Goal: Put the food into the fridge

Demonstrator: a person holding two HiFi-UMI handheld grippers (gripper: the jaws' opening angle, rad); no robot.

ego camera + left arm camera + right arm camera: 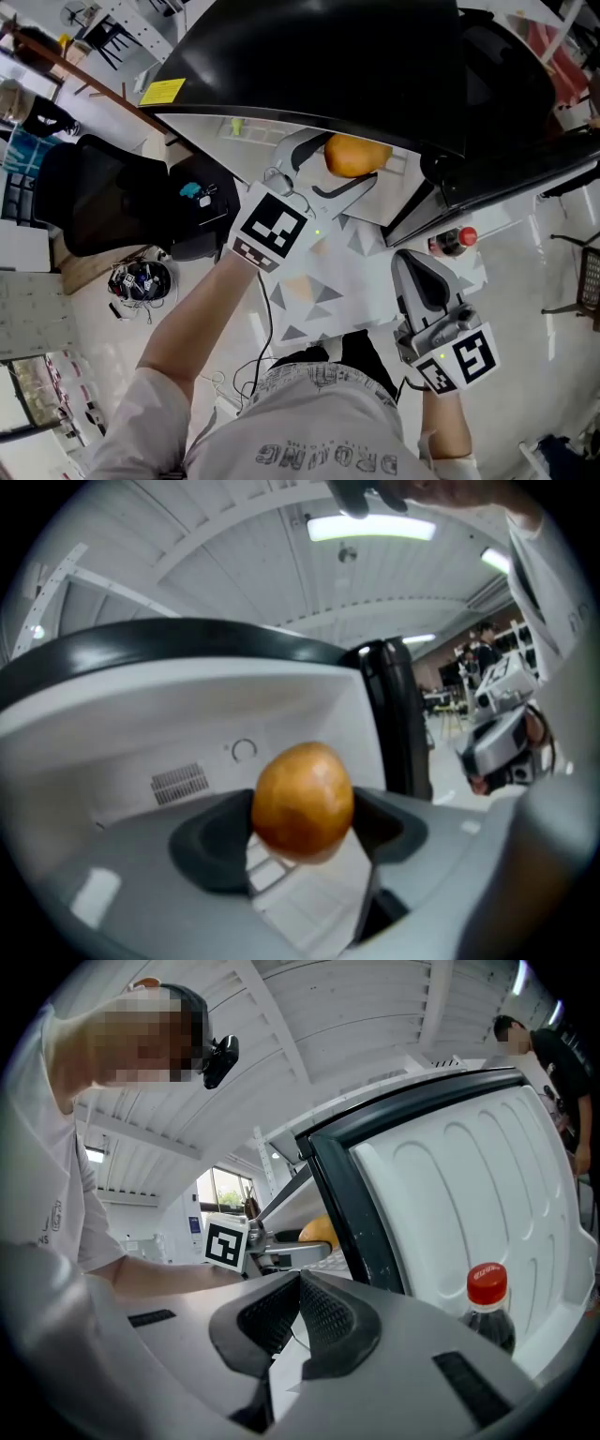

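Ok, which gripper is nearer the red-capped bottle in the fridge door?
Right. The right gripper, jaws together, is close beside the bottle; the left gripper is farther off, holding an orange fruit.

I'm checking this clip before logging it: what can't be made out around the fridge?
Head view: the black top of the fridge hides the shelves inside.
Left gripper view: the orange between the fingers covers what lies behind it.
Right gripper view: the right gripper hides the bottle below its shoulder with its own body.
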